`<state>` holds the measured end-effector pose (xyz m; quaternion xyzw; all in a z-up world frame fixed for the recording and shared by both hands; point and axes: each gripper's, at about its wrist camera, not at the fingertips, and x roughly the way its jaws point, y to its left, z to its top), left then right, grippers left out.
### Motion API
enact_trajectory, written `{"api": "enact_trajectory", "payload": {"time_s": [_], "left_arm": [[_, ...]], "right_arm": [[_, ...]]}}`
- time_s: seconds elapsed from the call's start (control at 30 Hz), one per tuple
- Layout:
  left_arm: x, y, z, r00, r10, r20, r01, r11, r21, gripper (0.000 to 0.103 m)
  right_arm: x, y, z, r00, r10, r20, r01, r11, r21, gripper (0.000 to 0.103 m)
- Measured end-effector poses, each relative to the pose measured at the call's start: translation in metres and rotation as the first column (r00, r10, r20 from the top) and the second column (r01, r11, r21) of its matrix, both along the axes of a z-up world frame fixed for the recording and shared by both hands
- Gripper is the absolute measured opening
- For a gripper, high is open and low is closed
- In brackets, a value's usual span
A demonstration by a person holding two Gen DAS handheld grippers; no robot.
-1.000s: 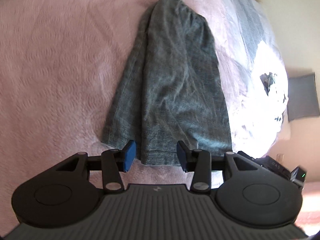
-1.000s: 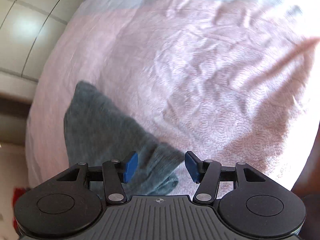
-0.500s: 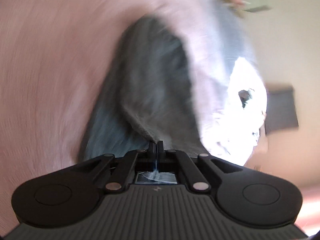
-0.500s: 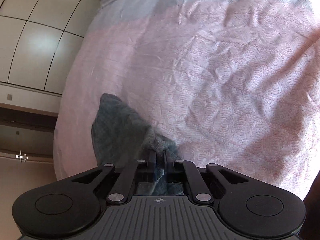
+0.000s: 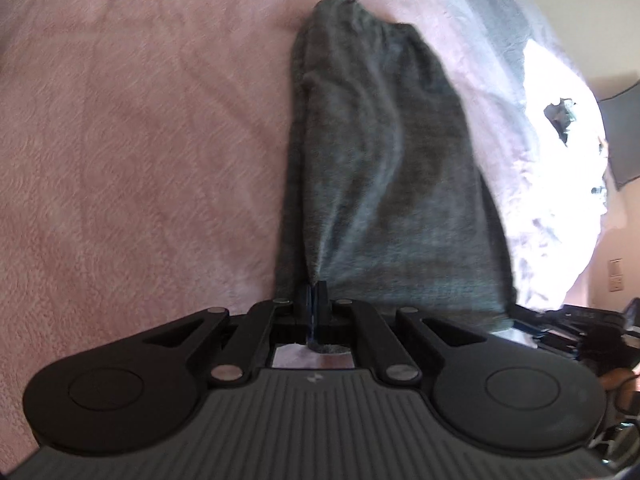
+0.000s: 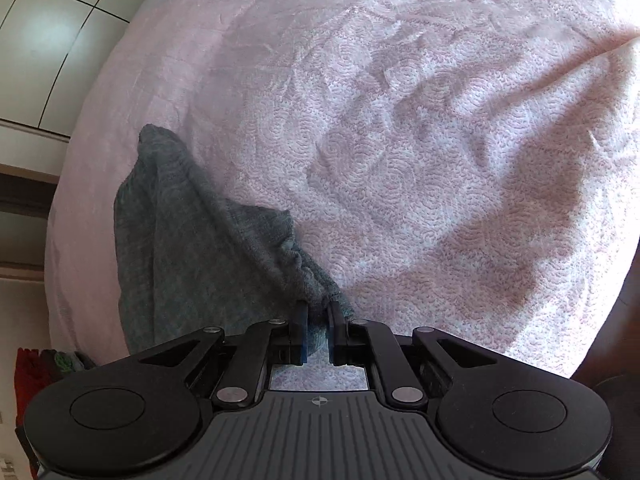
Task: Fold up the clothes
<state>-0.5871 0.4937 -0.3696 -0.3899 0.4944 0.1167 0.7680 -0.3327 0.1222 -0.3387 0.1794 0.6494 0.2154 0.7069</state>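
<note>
down at the bottom centre of each frame, our left gripper (image 5: 313, 294) is pressed together on the near hem of the grey garment (image 5: 384, 168), and our right gripper (image 6: 317, 314) pinches a bunched corner of it. beyond, the cloth runs up the middle of the left view and fills the lower left of the right view, over the pink bedspread (image 6: 420, 152).

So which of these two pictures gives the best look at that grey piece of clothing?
The left wrist view. There the grey garment stretches lengthwise up the pink bedspread, nearly whole, with the left tongs pinching its near edge. The right wrist view shows only a bunched part at the left, gripped by the right tongs.
</note>
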Motion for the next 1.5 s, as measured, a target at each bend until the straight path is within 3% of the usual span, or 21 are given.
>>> {"api": "enact_trajectory", "payload": {"time_s": [0.03, 0.13, 0.23, 0.33, 0.4, 0.53, 0.67, 0.9, 1.03, 1.17, 1.2, 1.23, 1.27, 1.3, 1.4, 1.5], "left_arm": [[0.0, 0.0, 0.001, 1.0, -0.007, -0.007, 0.008, 1.0, 0.008, 0.001], [0.0, 0.002, 0.003, 0.999, -0.03, -0.02, 0.03, 0.999, 0.025, 0.003], [0.0, 0.004, 0.007, 0.999, -0.031, -0.034, 0.033, 0.999, 0.04, 0.003], [-0.002, 0.013, 0.015, 0.999, -0.015, -0.047, 0.018, 0.998, 0.053, 0.004], [0.001, 0.023, 0.024, 1.0, 0.006, -0.021, -0.005, 0.998, 0.065, 0.005], [0.025, 0.051, 0.036, 0.996, 0.054, 0.071, -0.06, 0.995, 0.08, 0.018], [0.075, 0.083, 0.028, 0.992, 0.043, 0.119, -0.056, 0.992, 0.114, 0.018], [0.171, 0.136, 0.008, 0.988, 0.012, 0.157, -0.041, 0.982, 0.185, 0.027], [0.21, 0.148, -0.004, 0.989, -0.026, 0.146, -0.006, 0.976, 0.218, 0.033], [0.231, 0.15, -0.02, 0.987, -0.072, 0.142, 0.043, 0.98, 0.196, 0.029], [0.233, 0.15, -0.023, 0.986, -0.085, 0.146, 0.056, 0.98, 0.19, 0.019], [0.234, 0.15, -0.025, 0.984, -0.097, 0.152, 0.069, 0.981, 0.179, 0.001], [0.235, 0.151, -0.027, 0.981, -0.106, 0.16, 0.078, 0.983, 0.168, 0.001], [0.235, 0.151, -0.026, 0.978, -0.112, 0.174, 0.081, 0.982, 0.173, 0.0], [0.234, 0.145, -0.011, 0.955, -0.162, 0.249, 0.088, 0.955, 0.284, 0.0], [0.24, 0.143, -0.006, 0.947, -0.196, 0.255, 0.101, 0.933, 0.345, 0.0]], "right_arm": [[0.0, 0.001, 0.002, 1.0, 0.02, -0.001, -0.02, 1.0, -0.019, 0.008], [0.001, 0.005, 0.009, 0.996, 0.08, 0.048, -0.071, 0.985, -0.158, 0.034], [0.006, 0.001, 0.014, 0.989, 0.12, 0.081, -0.098, 0.968, -0.231, 0.034], [0.018, -0.001, 0.021, 0.984, 0.139, 0.112, -0.111, 0.968, -0.225, 0.034], [0.033, 0.008, 0.024, 0.973, 0.166, 0.161, -0.125, 0.963, -0.237, 0.034], [0.074, 0.042, 0.023, 0.949, 0.204, 0.241, -0.16, 0.968, -0.191, 0.034], [0.118, 0.106, 0.018, 0.918, 0.269, 0.293, -0.253, 0.963, -0.09, 0.034], [0.155, 0.235, 0.004, 0.834, 0.405, 0.375, -0.431, 0.902, -0.014, 0.034], [0.168, 0.285, -0.01, 0.802, 0.447, 0.397, -0.476, 0.879, -0.028, 0.034], [0.177, 0.307, -0.029, 0.782, 0.486, 0.39, -0.506, 0.861, -0.06, 0.034], [0.178, 0.309, -0.033, 0.774, 0.498, 0.392, -0.516, 0.854, -0.067, 0.034], [0.179, 0.31, -0.036, 0.765, 0.508, 0.395, -0.526, 0.848, -0.072, 0.029], [0.179, 0.308, -0.035, 0.757, 0.513, 0.406, -0.534, 0.842, -0.068, 0.002], [0.178, 0.306, -0.035, 0.748, 0.515, 0.418, -0.541, 0.839, -0.066, 0.0], [0.179, 0.298, -0.025, 0.737, 0.478, 0.478, -0.521, 0.852, -0.051, 0.0], [0.18, 0.297, -0.028, 0.746, 0.476, 0.466, -0.51, 0.858, -0.061, 0.0]]}}
